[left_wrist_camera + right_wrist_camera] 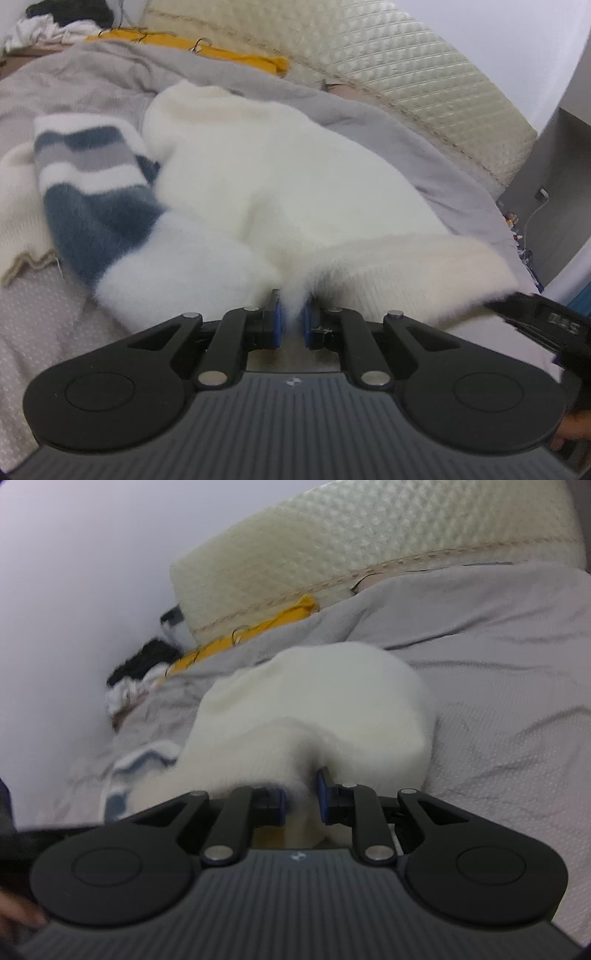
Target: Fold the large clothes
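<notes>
A fluffy white sweater [280, 184] lies bunched on the grey bedsheet [74, 88]. Its sleeve [92, 184] has blue, grey and white stripes and lies to the left. My left gripper [293, 317] is shut on the sweater's ribbed hem, with white fabric pinched between the blue pads. In the right wrist view the sweater [314, 709] is humped up, and my right gripper [303, 797] is shut on a thick fold of its hem. The other gripper's black body [546, 325] shows at the right edge of the left wrist view.
A cream quilted mattress or cushion [369, 55] leans along the far side of the bed. A yellow cloth [236, 55] lies at its foot. Dark and white clothes [55, 18] are piled in the far corner. A beige knit blanket [22, 221] lies left.
</notes>
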The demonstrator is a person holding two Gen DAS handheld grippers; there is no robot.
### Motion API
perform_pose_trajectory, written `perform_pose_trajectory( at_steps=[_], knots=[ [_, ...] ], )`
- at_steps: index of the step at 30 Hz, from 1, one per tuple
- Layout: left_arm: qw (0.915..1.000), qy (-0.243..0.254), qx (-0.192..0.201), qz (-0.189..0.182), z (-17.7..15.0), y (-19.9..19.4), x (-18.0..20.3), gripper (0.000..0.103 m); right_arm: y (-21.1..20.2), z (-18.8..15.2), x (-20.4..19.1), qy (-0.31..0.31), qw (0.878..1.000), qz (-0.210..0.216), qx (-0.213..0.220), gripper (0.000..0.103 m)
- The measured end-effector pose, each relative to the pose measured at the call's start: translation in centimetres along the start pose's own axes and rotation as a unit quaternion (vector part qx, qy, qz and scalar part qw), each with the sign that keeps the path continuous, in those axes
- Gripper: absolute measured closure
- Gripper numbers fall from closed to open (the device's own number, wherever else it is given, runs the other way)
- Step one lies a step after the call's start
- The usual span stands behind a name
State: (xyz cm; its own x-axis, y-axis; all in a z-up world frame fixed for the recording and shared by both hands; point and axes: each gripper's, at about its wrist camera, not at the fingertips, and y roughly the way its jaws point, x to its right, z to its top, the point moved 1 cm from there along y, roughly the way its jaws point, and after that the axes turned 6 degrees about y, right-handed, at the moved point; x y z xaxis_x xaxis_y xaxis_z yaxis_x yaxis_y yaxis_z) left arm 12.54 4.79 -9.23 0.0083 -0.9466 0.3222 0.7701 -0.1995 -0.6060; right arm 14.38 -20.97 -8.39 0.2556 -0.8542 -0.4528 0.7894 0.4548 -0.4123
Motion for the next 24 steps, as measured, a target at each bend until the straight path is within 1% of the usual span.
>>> perform_pose_trajectory(
  at_steps=[3, 4, 5, 7, 8, 9, 10, 11, 12, 13, 17, 19, 22, 24],
  knots=[
    [0.9999, -0.007, -0.007, 0.0, 0.0, 0.3, -0.3, 0.092, -0.2, -0.2, -0.9, -0.042, 0.999, -0.009, 0.006, 0.083],
    [1.0, -0.004, -0.008, 0.0, 0.0, 0.2, -0.2, 0.09, -0.2, -0.3, -0.8, -0.043, 0.999, -0.01, 0.006, 0.083],
    [0.9999, -0.001, -0.01, 0.002, 0.0, -0.1, 0.1, 0.087, -0.1, -0.4, -0.6, -0.039, 0.999, -0.009, 0.005, 0.083],
    [0.9998, -0.002, -0.018, 0.002, 0.1, -0.5, 0.1, 0.077, -0.2, -0.3, -0.1, -0.03, 1.0, -0.005, 0.002, 0.083],
    [0.9997, -0.004, -0.024, 0.0, 0.2, -0.7, 0.2, 0.075, -0.3, -0.2, 0.0, -0.026, 1.0, -0.001, 0.001, 0.083],
    [0.9995, -0.006, -0.032, -0.003, 0.1, -1.1, 0.3, 0.069, -0.4, -0.2, 0.2, -0.022, 1.0, 0.004, -0.001, 0.083],
    [0.9994, -0.005, -0.034, -0.005, 0.0, -1.5, 0.4, 0.06, -0.4, -0.1, 0.3, -0.018, 1.0, 0.008, -0.003, 0.083],
    [0.9995, -0.002, -0.033, -0.003, -0.1, -1.9, 0.7, 0.054, -0.5, -0.1, 0.5, -0.015, 1.0, 0.012, -0.006, 0.083],
    [0.9994, 0.003, -0.034, 0.001, -0.3, -2.5, 1.0, 0.043, -0.5, -0.1, 0.5, -0.011, 1.0, 0.016, -0.009, 0.083],
    [0.9993, 0.011, -0.036, 0.002, -0.4, -3.0, 1.3, 0.036, -0.5, -0.1, 0.7, -0.005, 1.0, 0.02, -0.012, 0.083],
    [0.9994, 0.02, -0.028, 0.003, -1.2, -5.1, 2.0, 0.029, -0.6, -0.1, 1.0, 0.01, 0.999, 0.026, -0.018, 0.083],
    [0.9994, 0.021, -0.026, -0.003, -1.5, -6.1, 2.2, 0.021, -0.7, -0.1, 1.0, 0.011, 0.999, 0.028, -0.019, 0.083],
    [0.9985, 0.044, -0.026, -0.023, -2.1, -7.0, 3.2, 0.017, -0.8, 0.0, 1.2, 0.019, 0.999, 0.031, -0.022, 0.083],
    [0.9964, 0.074, -0.021, -0.034, -2.6, -7.4, 4.4, 0.017, -0.6, 0.1, 1.2, 0.023, 0.999, 0.033, -0.027, 0.083]
  ],
)
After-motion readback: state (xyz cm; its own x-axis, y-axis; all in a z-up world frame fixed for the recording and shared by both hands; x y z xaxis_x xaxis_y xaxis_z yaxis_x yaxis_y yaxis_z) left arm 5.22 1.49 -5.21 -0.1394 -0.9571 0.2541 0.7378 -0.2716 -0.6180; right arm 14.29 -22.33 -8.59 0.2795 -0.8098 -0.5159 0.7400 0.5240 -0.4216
